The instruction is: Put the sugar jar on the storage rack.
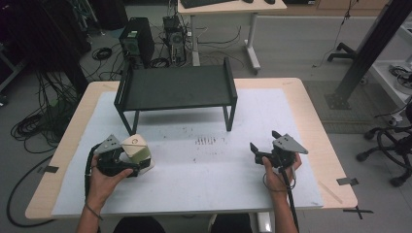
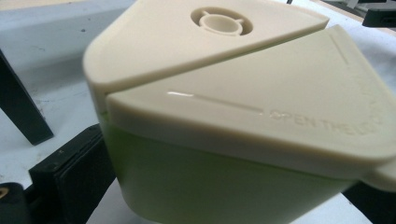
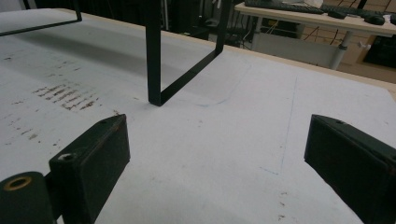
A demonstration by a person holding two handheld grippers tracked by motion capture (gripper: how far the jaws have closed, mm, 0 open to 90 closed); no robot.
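Cream container (image 2: 243,116) (lidded) between left claw (image 1: 142,162) jaws

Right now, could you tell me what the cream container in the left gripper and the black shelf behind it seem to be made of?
The cream container looks like moulded plastic: a smooth, slightly glossy lid with raised lettering and a translucent greenish body. The black shelf appears to be painted metal, judging by its thin flat-bar legs and matte finish, though coated steel or aluminium cannot be told apart.

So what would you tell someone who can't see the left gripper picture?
A cream plastic container with a two-part lid sits between the left gripper's black jaws, very close up. The white table mat and a black shelf leg show behind.
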